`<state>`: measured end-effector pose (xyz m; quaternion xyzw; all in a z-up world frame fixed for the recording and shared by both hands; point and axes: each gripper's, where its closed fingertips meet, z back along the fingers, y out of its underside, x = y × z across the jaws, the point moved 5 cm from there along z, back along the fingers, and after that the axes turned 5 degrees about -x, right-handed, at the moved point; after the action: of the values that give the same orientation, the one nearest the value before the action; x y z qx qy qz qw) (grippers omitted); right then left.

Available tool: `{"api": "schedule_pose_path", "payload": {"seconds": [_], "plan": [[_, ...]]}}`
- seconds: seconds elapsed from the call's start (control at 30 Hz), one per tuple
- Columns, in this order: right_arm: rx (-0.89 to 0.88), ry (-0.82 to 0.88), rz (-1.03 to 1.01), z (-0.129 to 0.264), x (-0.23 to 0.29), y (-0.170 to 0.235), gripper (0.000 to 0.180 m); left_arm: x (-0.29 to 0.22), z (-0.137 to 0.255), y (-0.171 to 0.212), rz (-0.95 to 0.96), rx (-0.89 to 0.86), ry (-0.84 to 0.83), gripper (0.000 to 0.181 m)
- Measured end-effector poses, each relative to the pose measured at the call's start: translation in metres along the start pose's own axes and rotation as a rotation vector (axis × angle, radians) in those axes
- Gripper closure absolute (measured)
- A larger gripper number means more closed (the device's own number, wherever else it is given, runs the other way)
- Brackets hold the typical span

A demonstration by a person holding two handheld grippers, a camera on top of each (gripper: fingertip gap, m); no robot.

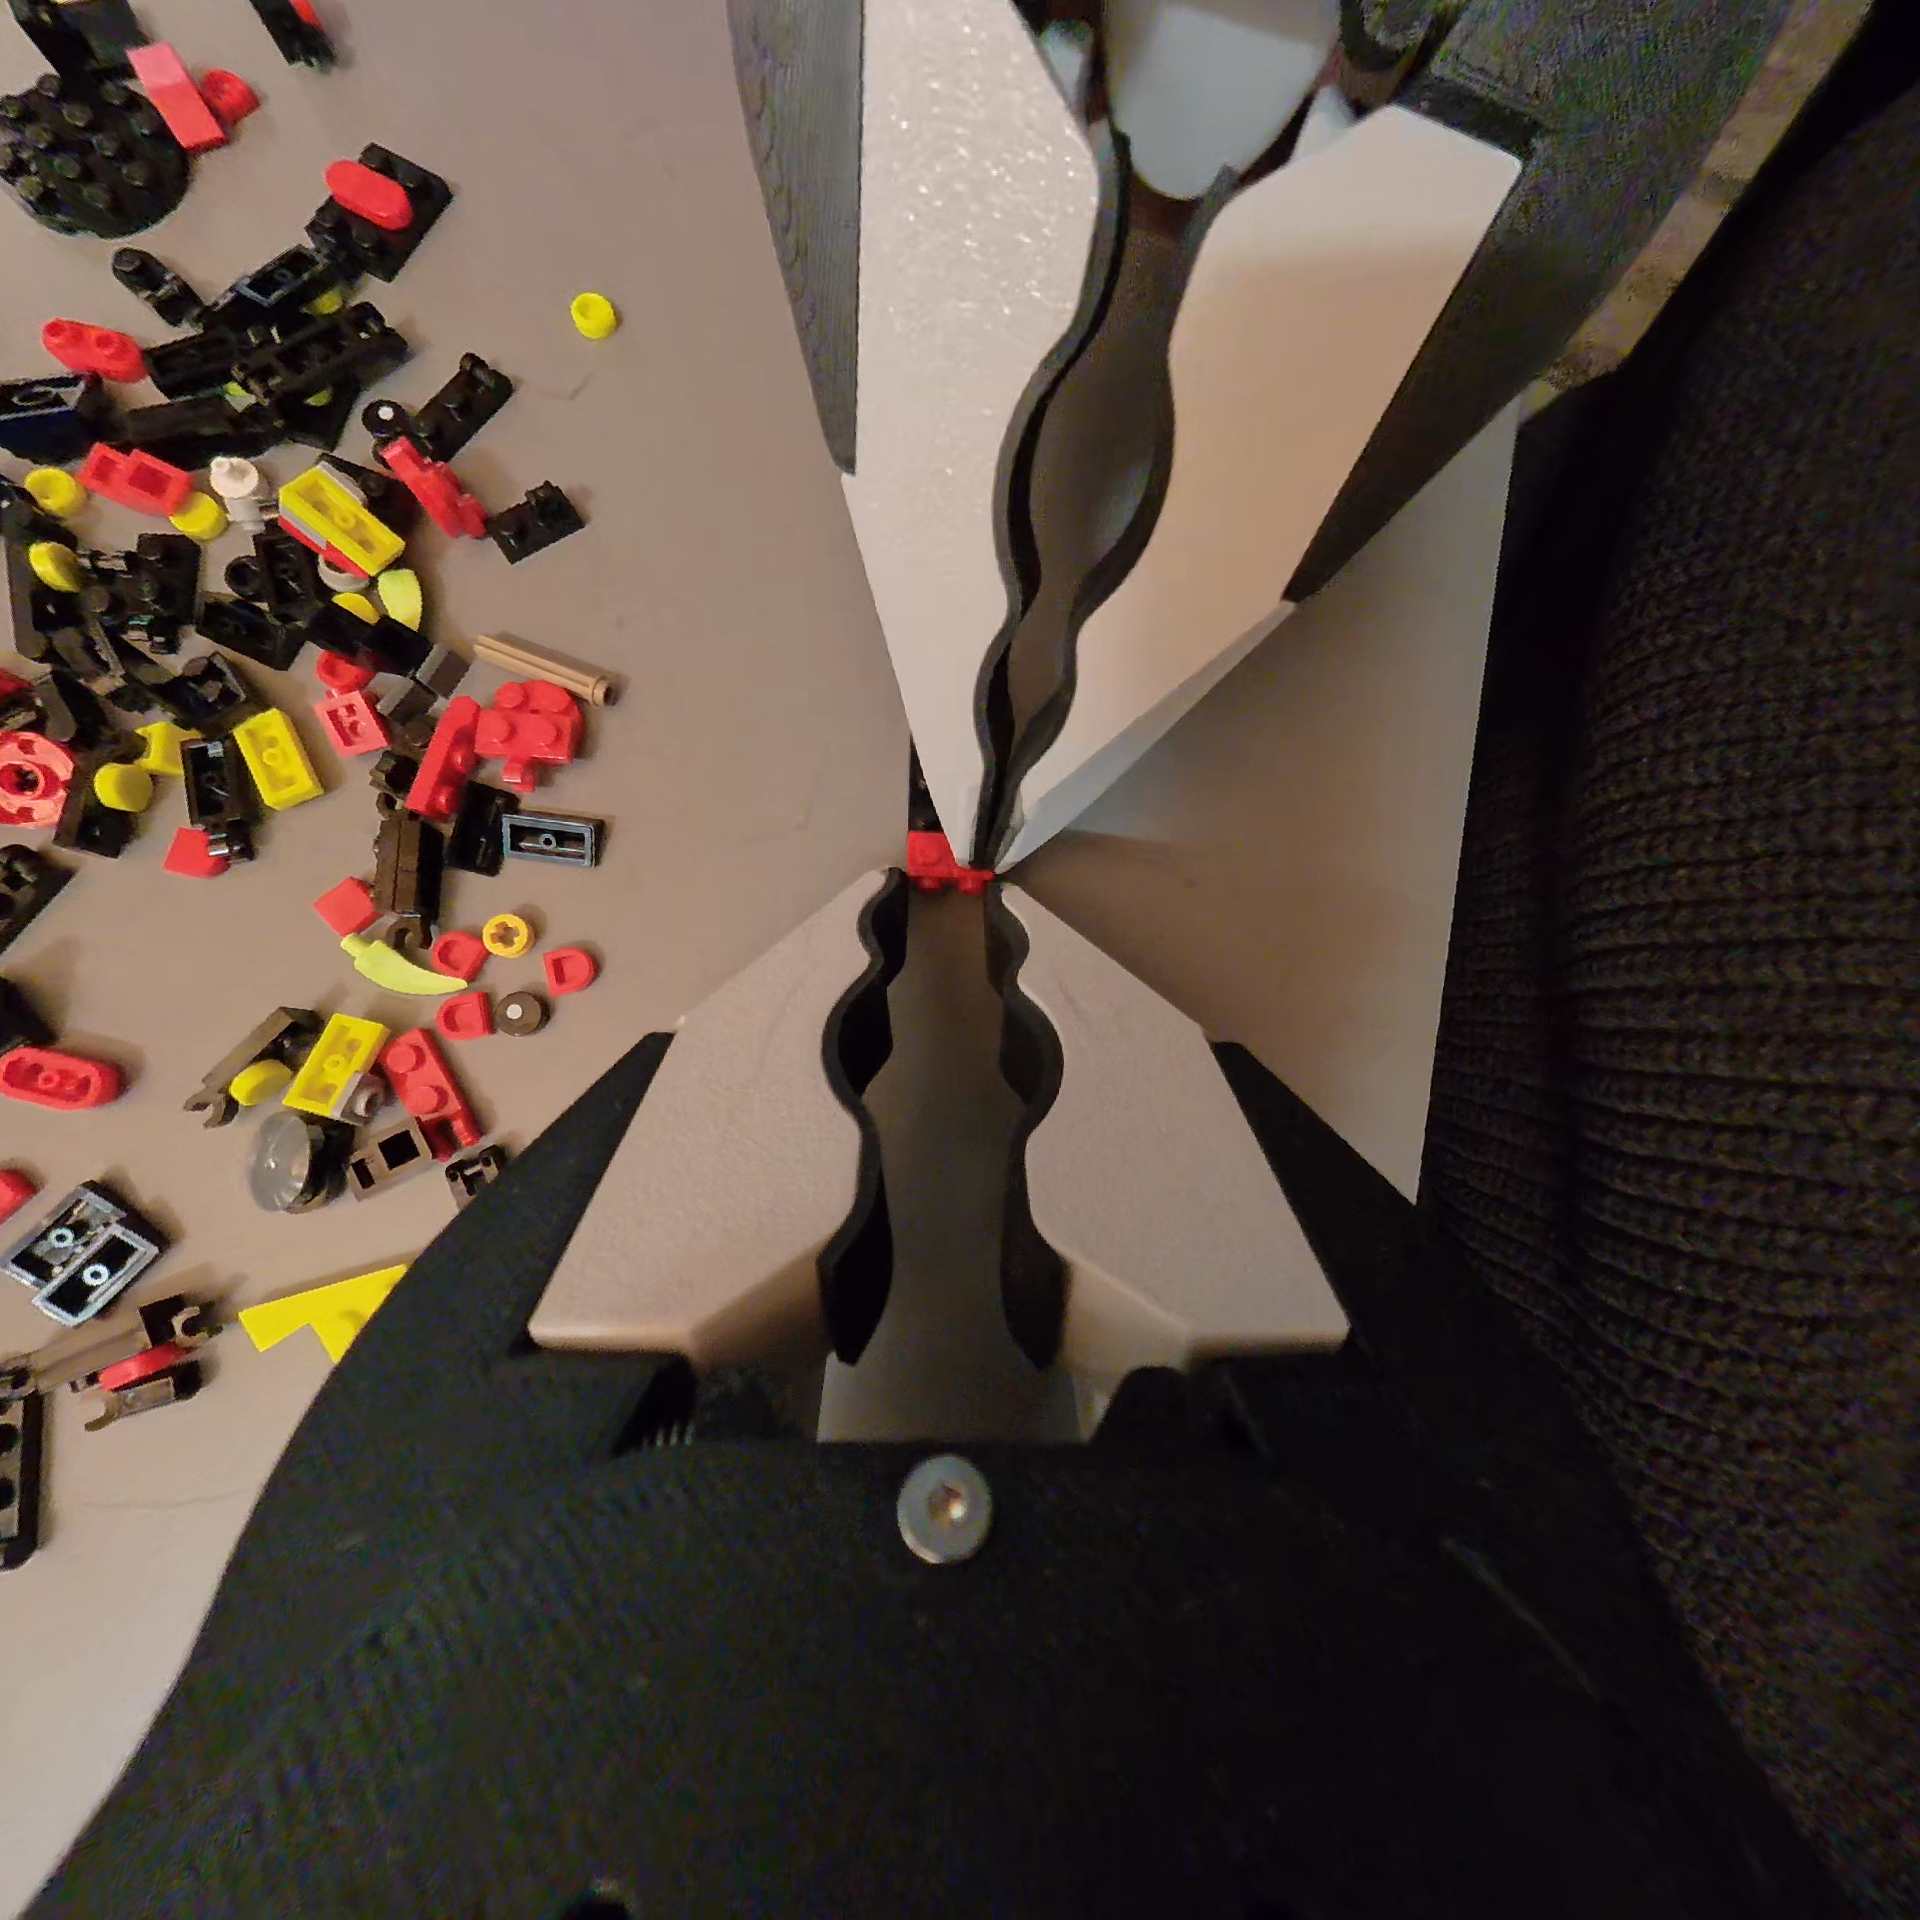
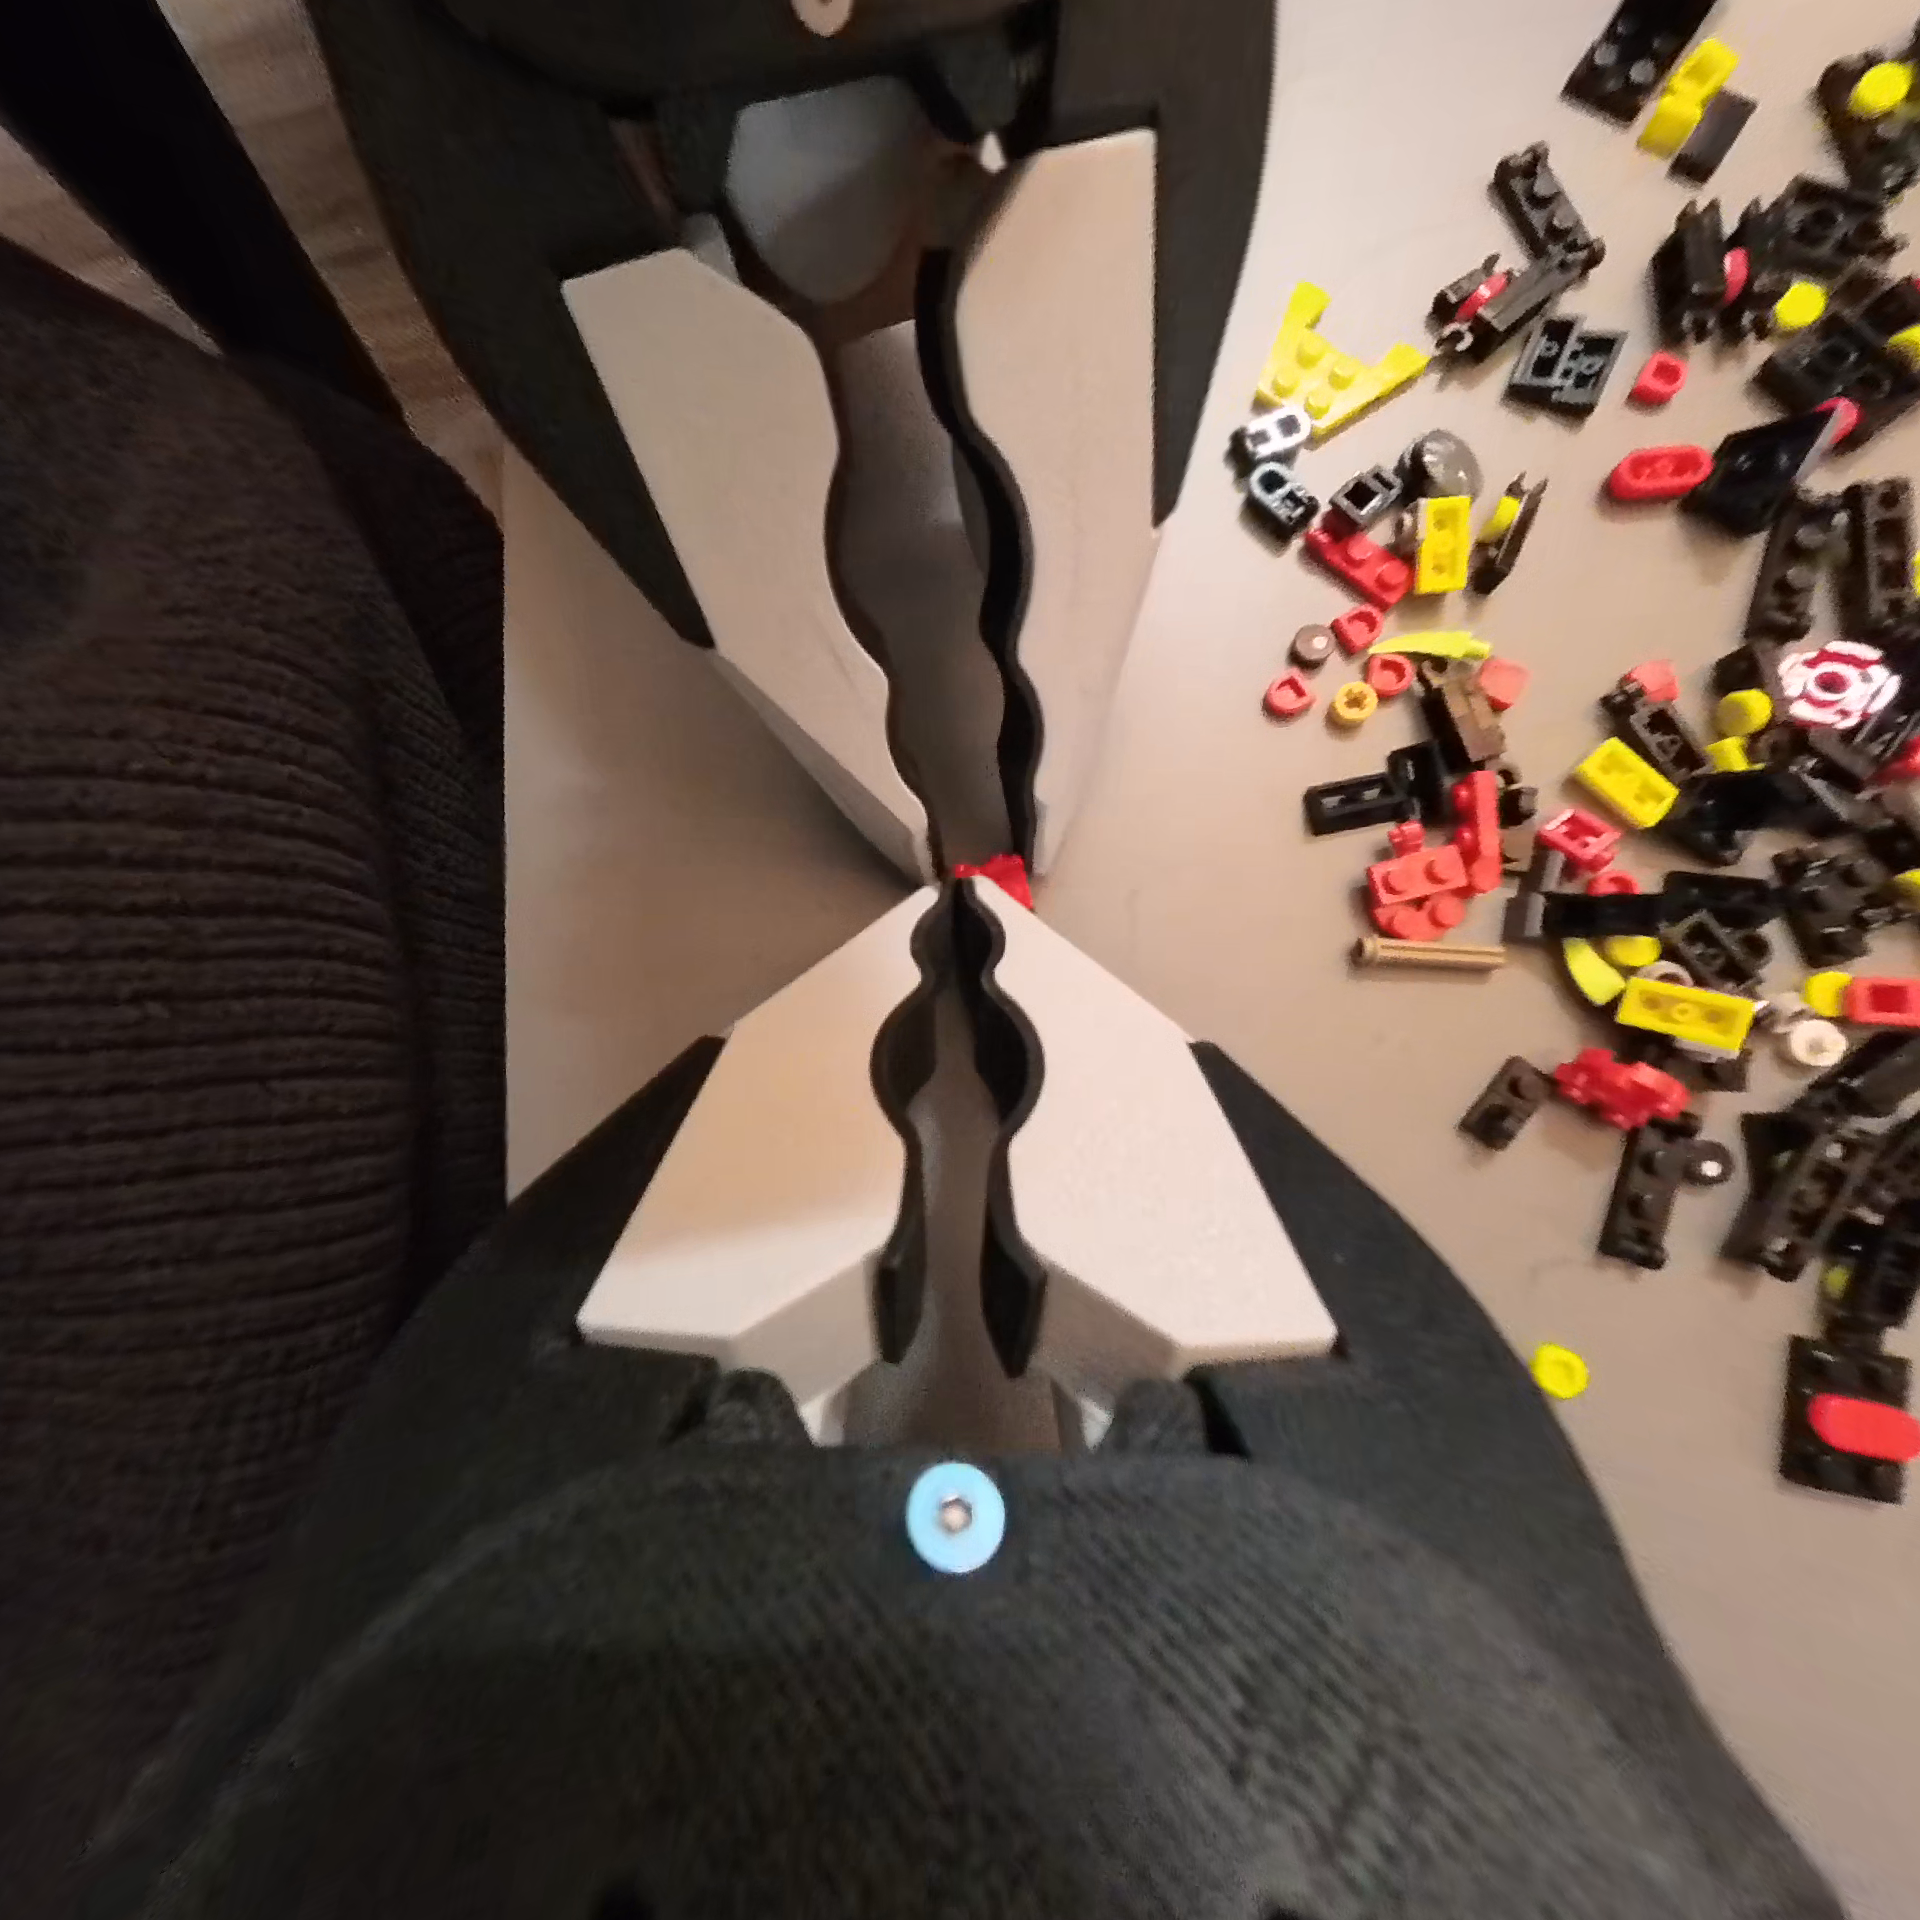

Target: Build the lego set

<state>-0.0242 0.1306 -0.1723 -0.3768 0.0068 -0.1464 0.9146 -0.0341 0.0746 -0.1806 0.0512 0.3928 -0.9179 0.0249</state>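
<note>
Above the bare near edge of the pale grey desk (image 1: 727,665), the two grippers met tip to tip around a small red lego piece (image 1: 943,864); the left gripper (image 1: 943,883), white-fingered with wavy black rubber pads, had its tips drawn narrow and pinching that red piece from below in its own view; the right gripper (image 2: 961,902) stood all but fully closed, its pads nearly together, the tips pressed to the same piece (image 2: 992,875), though whether it gripped a thin second part there was too small to tell.

The held piece sat well apart from the loose heap of black, red and yellow lego parts (image 1: 260,623), spread to one side of the desk; a dark knitted fabric (image 1: 1714,935) lay along the other side.

The hold looked slight, only the very fingertips bearing on a tiny brick; a small misalignment between the grippers would likely twist the piece out of the pinch; too hard a push might snap it sideways, and it could drop onto the dark fabric, where a small part would be hard to find; loosening either gripper before the studs seated would probably undo the joint.
</note>
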Motion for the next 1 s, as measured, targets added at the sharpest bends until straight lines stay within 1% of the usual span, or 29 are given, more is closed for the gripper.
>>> {"api": "schedule_pose_path", "payload": {"seconds": [0.17, 0.3, 0.4, 0.47, 0.53, 0.63, 0.73, 0.87, 1.0], "plan": [[0.022, 0.037, -0.003, -0.001, 0.0, -0.001, 0.18, 0.001, 0.0, 0.0, 0.002, 0.0, -0.006, 0.17], [0.0, 0.033, -0.009, -0.001, -0.001, -0.001, 0.18, 0.002, 0.001, 0.0, 0.006, -0.001, -0.008, 0.17], [-0.035, 0.009, -0.007, 0.002, -0.001, -0.001, 0.18, 0.001, 0.001, 0.001, -0.006, 0.005, -0.013, 0.17], [-0.095, -0.025, -0.034, 0.011, 0.0, -0.006, 0.18, -0.001, 0.0, 0.0, -0.01, 0.007, -0.009, 0.17], [-0.145, 0.002, -0.051, 0.02, -0.005, -0.008, 0.18, -0.001, 0.0, 0.001, -0.015, 0.007, -0.013, 0.169], [-0.093, 0.057, -0.037, 0.02, -0.015, 0.003, 0.18, -0.001, 0.0, 0.001, -0.008, 0.002, -0.004, 0.169], [-0.04, 0.037, -0.02, 0.009, -0.011, 0.009, 0.18, 0.0, 0.0, 0.001, -0.004, -0.002, 0.002, 0.169], [-0.039, 0.035, 0.025, 0.005, -0.006, 0.005, 0.178, 0.001, 0.0, 0.001, -0.004, -0.005, 0.005, 0.169], [-0.05, 0.018, 0.021, 0.004, -0.005, 0.004, 0.176, 0.001, 0.0, 0.001, 0.0, -0.009, 0.011, 0.169]]}}
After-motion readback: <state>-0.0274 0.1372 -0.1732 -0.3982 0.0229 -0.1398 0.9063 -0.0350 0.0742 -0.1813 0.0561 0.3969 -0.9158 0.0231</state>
